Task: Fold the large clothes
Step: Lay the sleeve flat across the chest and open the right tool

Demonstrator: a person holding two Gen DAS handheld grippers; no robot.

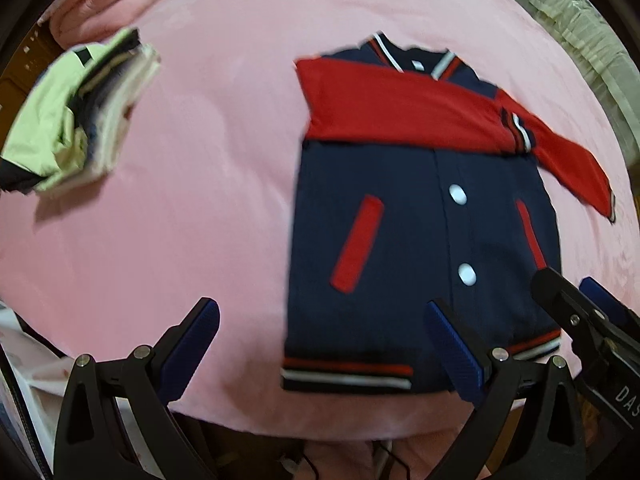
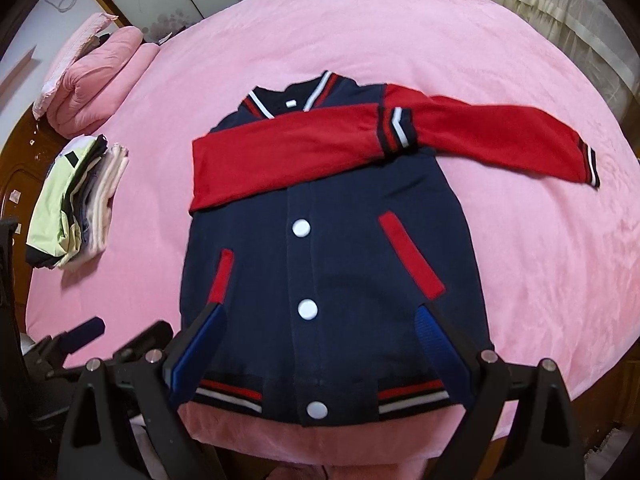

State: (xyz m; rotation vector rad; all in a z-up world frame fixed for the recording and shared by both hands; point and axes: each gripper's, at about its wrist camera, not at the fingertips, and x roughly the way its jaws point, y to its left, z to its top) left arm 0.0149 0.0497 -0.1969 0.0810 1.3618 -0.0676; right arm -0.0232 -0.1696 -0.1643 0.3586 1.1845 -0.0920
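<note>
A navy varsity jacket with red sleeves and white snaps lies front up on the pink bed; it also shows in the left wrist view. One red sleeve is folded across the chest. The other sleeve stretches out to the right. My right gripper is open and empty above the jacket's striped hem. My left gripper is open and empty above the hem's left corner. The right gripper also shows in the left wrist view at the right edge.
A pile of folded clothes with a pale green garment on top sits at the left of the pink bed. A folded pink quilt lies at the head. A wooden headboard is at the far left.
</note>
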